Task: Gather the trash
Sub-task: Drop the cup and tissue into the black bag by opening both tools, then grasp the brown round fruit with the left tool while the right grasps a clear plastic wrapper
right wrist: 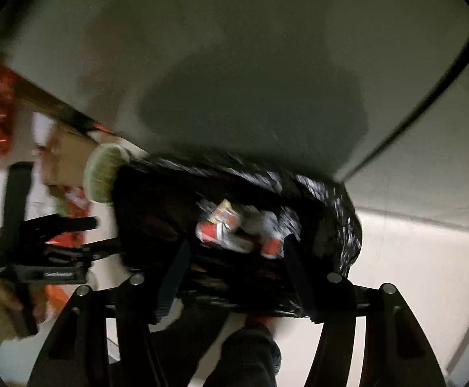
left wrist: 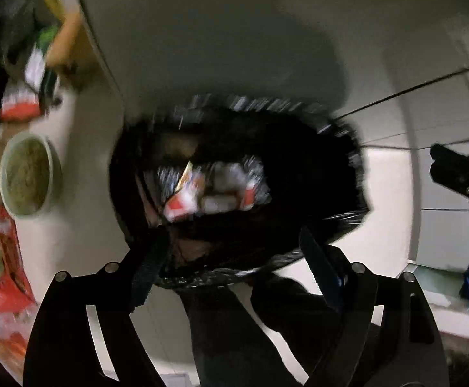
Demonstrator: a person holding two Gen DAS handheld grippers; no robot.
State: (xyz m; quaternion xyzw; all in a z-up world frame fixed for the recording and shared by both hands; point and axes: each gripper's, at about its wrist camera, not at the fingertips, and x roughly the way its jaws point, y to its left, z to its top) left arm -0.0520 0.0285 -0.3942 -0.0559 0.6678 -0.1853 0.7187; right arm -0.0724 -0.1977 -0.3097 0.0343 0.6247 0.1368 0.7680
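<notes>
Below both claws: black trash bag (left wrist: pixel 315 161), mouth open, red-white wrappers (left wrist: pixel 215 190) inside. Left claw (left wrist: pixel 234 248) points down at it, jaws wide, nothing between the pads; near rim sits between the fingers. Right claw (right wrist: pixel 234 258) likewise spread, empty, over the bag's near edge. Green bowl (left wrist: pixel 28 177) left of left claw, beside the bag.
</notes>
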